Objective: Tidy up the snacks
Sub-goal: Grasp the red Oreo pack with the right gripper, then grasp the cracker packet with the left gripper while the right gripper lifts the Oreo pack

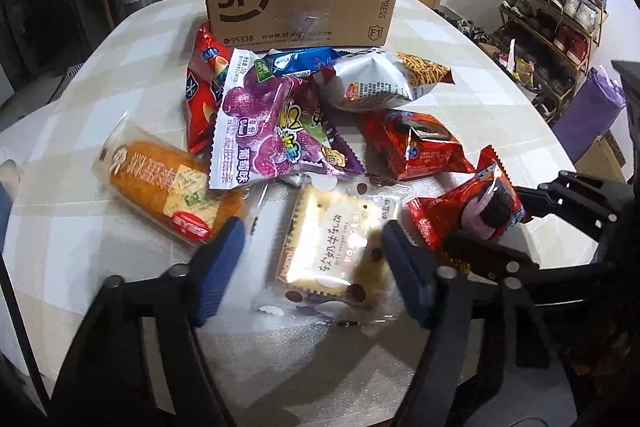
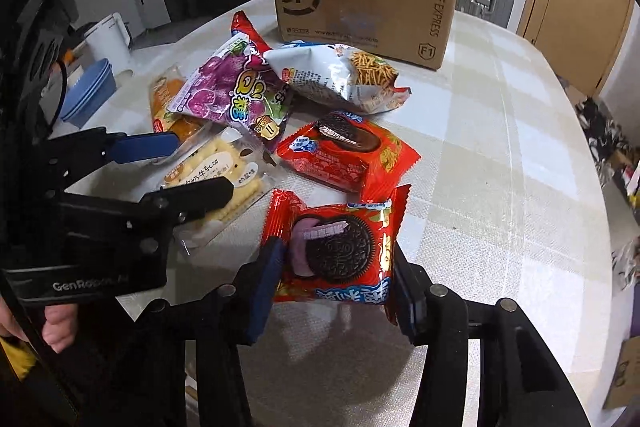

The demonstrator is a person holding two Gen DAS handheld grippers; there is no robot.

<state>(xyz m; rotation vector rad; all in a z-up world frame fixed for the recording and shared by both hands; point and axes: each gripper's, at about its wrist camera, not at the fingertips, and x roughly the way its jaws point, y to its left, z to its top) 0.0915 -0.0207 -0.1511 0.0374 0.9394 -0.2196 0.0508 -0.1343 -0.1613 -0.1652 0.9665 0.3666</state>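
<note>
Across the middle of the left wrist view, a heap of snack packets lay on the pale checked worktop (image 1: 460, 115) in front of an open brown cardboard box (image 1: 300, 3) printed with a black logo. Low in that frame, the left gripper (image 1: 312, 267) had its blue-padded fingers (image 1: 220, 259) either side of a clear-wrapped square cracker packet (image 1: 336, 251); the left pad stood apart from the wrapper and the right one seemed to reach its edge, though blur made contact hard to judge. At the lower centre of the right wrist view, the right gripper (image 2: 332, 283) gripped a red foil packet with a dark sandwich cookie pictured on it (image 2: 340, 247), both blue pads pressed against its sides and the packet raised off the cloth, its shadow beneath. Just above it lay a second red cookie packet (image 2: 348, 155). Further up sat a white packet showing thin fried sticks (image 2: 340, 75), and to its left a purple grape gummy bag (image 2: 232, 91) overlapping an orange cake in clear wrap (image 2: 168, 99). A person's hand (image 2: 56, 323) showed at the lower left edge, behind the left gripper's black body.
</note>
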